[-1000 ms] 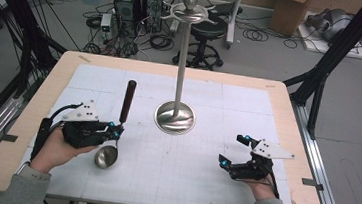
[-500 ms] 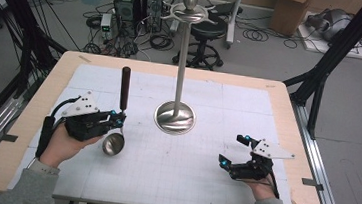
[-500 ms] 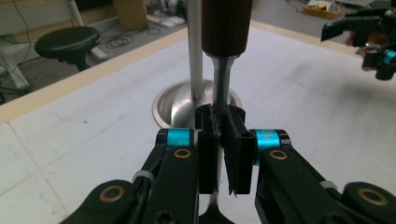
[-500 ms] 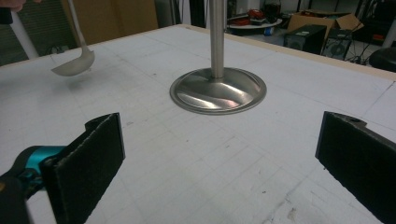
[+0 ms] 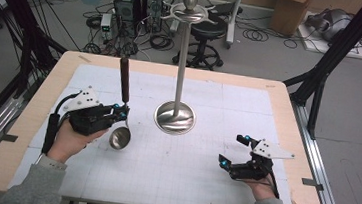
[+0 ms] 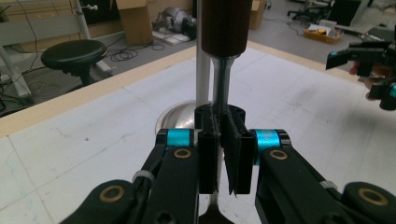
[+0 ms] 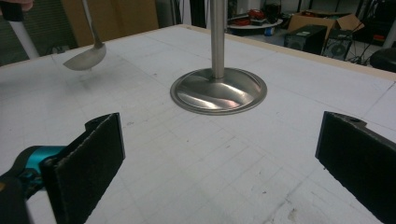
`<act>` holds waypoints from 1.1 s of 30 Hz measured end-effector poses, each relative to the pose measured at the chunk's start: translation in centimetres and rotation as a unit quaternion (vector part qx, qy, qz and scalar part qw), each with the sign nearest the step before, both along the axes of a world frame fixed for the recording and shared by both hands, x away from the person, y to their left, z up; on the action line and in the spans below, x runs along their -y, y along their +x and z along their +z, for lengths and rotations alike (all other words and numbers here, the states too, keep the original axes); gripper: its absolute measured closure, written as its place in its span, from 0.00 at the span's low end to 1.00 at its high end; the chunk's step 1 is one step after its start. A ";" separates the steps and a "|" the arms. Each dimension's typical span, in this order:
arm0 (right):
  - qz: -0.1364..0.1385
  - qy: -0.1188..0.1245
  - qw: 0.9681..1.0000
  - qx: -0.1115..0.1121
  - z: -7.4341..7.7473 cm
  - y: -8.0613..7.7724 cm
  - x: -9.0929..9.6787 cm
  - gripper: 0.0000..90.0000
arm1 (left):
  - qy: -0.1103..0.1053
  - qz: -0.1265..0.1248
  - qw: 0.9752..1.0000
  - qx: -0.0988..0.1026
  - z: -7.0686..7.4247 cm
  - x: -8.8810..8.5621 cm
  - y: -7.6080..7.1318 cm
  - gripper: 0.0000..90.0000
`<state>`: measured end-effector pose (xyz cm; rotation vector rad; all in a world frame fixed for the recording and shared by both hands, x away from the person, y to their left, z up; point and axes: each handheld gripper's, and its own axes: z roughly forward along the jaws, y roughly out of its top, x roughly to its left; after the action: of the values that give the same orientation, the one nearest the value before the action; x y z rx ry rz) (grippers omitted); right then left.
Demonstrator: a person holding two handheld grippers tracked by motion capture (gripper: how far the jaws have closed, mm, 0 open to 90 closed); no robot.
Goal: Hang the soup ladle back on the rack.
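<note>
Ladle [image 5: 122, 110] hangs upright in the left gripper [image 5: 119, 112], jaws clenched on the steel neck just under the dark wooden handle; the bowl clears the table [image 5: 25, 132] at about 9 o'clock from the stand [image 5: 175, 116]. In the left gripper view the neck [image 6: 223, 93] sits pinched between the pads, with the stand's pole right behind it. The right gripper [image 5: 232, 152] rests at roughly 4 o'clock from the stand, jaws wide apart and holding nothing. The job looks like hanging the ladle on a top hook [image 5: 169, 15]. To do it well, keep the handle vertical, lift well above the hooks, approach from 9 o'clock, and lower gently without knocking the pole.
</note>
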<state>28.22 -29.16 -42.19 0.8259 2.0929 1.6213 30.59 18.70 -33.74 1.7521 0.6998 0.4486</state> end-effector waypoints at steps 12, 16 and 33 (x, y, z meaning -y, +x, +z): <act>0.002 0.001 1.000 -0.001 0.0 0.0 0.0 0.00 | -0.016 0.002 1.000 0.009 0.7 0.1 1.0 0.94; 0.003 0.001 1.000 -0.002 0.0 0.0 0.0 0.00 | -0.009 0.012 1.000 0.011 0.7 -0.1 1.4 0.94; 0.007 0.004 1.000 -0.002 0.0 0.0 0.0 0.00 | 0.004 0.017 0.999 0.035 3.6 0.8 2.0 0.93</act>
<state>28.19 -29.14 -42.17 0.8197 2.1003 1.6381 32.63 17.88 -30.10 1.7260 0.6801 0.5353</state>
